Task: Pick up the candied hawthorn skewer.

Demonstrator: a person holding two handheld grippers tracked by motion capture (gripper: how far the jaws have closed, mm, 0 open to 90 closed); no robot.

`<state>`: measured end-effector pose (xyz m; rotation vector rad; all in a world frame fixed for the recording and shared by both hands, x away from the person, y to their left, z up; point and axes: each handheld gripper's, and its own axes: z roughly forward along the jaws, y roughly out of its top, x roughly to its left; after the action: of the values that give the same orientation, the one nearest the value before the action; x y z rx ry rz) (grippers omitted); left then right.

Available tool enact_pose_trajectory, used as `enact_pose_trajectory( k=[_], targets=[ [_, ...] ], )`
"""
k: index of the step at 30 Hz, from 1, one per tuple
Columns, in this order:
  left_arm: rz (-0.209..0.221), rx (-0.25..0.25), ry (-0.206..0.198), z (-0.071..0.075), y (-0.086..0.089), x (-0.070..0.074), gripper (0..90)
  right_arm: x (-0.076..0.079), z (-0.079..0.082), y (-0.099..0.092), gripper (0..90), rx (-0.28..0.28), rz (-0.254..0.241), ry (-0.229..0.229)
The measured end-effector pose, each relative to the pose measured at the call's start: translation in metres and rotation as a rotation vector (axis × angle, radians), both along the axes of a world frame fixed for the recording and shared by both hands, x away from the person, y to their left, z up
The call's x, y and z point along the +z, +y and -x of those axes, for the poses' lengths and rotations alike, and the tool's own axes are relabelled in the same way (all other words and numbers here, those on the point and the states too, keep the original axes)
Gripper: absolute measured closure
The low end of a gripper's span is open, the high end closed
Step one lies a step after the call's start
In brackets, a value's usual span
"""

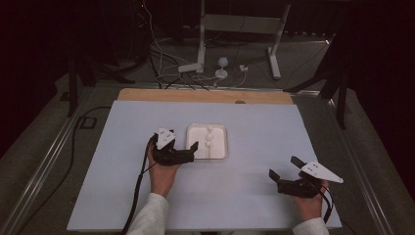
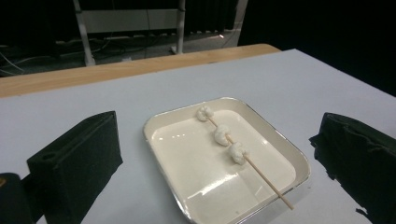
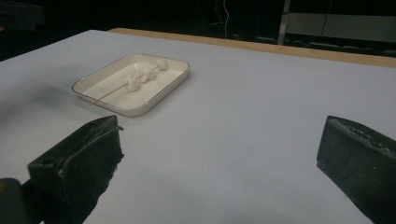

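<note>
Left gripper (image 1: 188, 149) sits beside tray (image 1: 222, 130) mid-table, jaws spread, empty (skewer (image 2: 252, 169) lies inside tray). Right gripper (image 1: 283, 168) hovers near table's right edge, jaws apart.

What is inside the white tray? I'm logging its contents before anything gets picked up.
In the tray lies one wooden skewer with three white pieces threaded on it. The rest of the tray floor is bare; the stick inside the pieces is hidden.
</note>
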<state>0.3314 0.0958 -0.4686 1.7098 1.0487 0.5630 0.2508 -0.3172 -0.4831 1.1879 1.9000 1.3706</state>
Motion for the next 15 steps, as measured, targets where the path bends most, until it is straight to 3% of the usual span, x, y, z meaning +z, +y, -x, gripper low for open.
enact_pose_trajectory(
  k=[15],
  targets=[
    [-0.032,-0.025,0.085,-0.018,-0.030,-0.022,0.3,-0.001,-0.001,0.000,0.0,0.002,0.007,0.002]
  ],
)
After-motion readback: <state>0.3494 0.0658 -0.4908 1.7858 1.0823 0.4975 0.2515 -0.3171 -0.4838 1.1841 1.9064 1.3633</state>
